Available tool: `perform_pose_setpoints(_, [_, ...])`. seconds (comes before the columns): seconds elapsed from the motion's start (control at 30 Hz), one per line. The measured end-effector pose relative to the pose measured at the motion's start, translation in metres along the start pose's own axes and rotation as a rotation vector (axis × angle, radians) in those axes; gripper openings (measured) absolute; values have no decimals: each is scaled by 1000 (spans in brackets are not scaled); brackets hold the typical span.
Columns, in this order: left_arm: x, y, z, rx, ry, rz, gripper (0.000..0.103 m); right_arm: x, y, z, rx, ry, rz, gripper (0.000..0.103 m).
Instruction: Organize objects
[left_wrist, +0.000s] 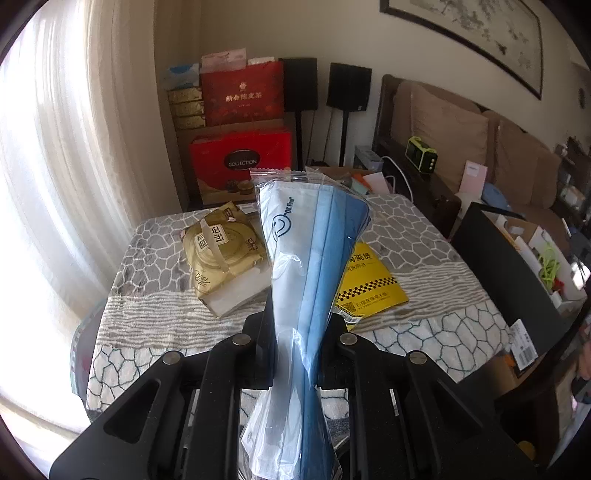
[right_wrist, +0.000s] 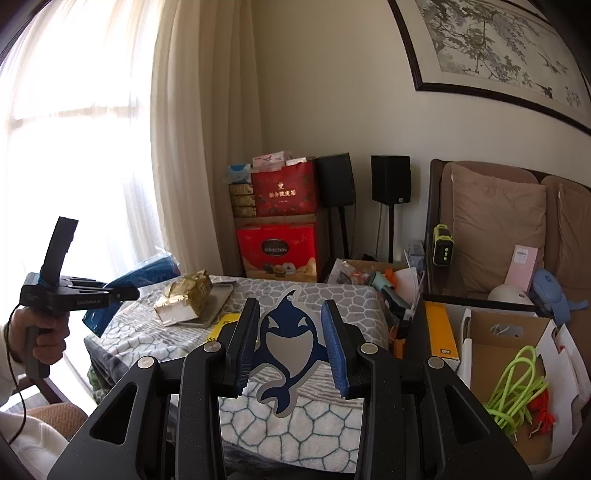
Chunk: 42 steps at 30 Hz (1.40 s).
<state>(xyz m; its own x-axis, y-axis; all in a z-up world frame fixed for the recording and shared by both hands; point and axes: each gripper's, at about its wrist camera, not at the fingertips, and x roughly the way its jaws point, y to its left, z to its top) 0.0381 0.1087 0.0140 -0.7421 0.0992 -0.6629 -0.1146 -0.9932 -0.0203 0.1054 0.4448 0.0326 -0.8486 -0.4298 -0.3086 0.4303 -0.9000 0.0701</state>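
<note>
Bright daylight pours through sheer curtains (right_wrist: 85, 122) on the left. Cream walls carry a long framed ink painting (right_wrist: 491, 48). In the corner stand stacked red gift boxes (right_wrist: 280, 229) and two black speakers (right_wrist: 390, 179) on stands – a brown sofa (right_wrist: 517, 229) with cushions sits to the right.

A: Daylight pours through the curtained window (right_wrist: 74, 129) on the left, totally blown out white in both views.

B: Yeah, room's softer and dimmer toward the right. Fisheye bends the wall painting (right_wrist: 498, 55), corners go black, and the close gripper bodies look dark.
</note>
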Motion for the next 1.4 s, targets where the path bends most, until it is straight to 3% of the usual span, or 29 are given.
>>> perform_pose_setpoints(1.4, [-22,-27,36,25,-125,-65,14,-28,-22,17,-5,16,-100,35])
